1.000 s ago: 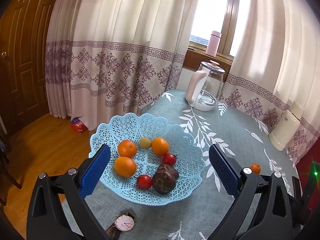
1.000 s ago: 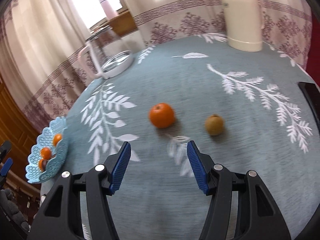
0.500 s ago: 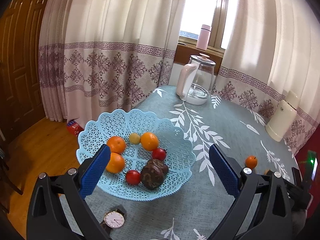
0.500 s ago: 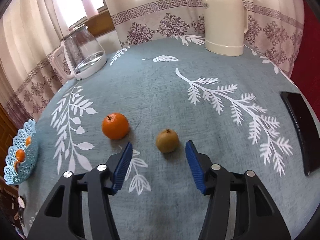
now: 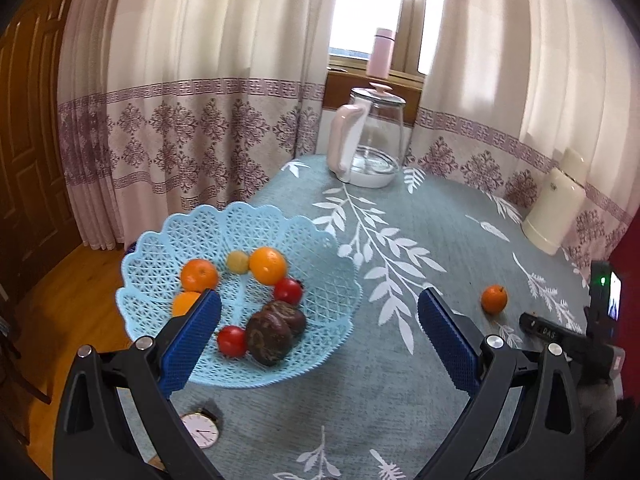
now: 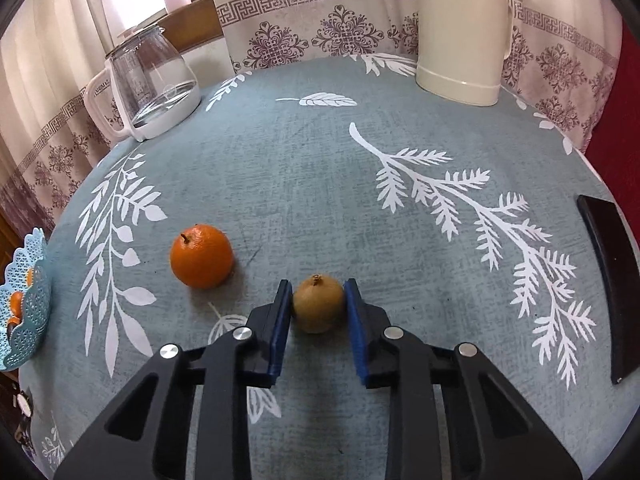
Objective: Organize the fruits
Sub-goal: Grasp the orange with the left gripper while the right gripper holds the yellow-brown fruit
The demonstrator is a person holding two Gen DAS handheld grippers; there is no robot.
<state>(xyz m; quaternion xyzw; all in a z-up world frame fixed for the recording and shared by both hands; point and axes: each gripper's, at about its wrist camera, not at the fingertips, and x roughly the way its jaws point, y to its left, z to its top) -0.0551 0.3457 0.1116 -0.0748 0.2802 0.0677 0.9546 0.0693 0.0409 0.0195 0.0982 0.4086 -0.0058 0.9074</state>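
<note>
A small brown kiwi-like fruit point(image 6: 318, 303) rests on the teal tablecloth, and my right gripper point(image 6: 318, 298) is shut on it, blue pads against both its sides. An orange point(image 6: 201, 256) lies just to its left, loose on the cloth; the same orange point(image 5: 493, 299) shows far right in the left wrist view. The light-blue lattice basket point(image 5: 168, 236) holds several oranges, two red fruits, a yellow one and a dark brown lumpy one. My left gripper point(image 5: 318, 338) hangs open above the basket's near right side, holding nothing. The basket's edge point(image 6: 28, 280) appears at far left in the right wrist view.
A glass kettle with a pink handle point(image 5: 370, 136) and a cream thermos point(image 6: 464, 28) stand at the table's back. A wristwatch point(image 5: 200, 428) lies near the front edge. A dark phone point(image 6: 608, 280) lies at the right. Curtains hang behind the table.
My right gripper moved forward over the brown fruit and closed on it. The left gripper shifted a little right and back from the basket, staying open.
</note>
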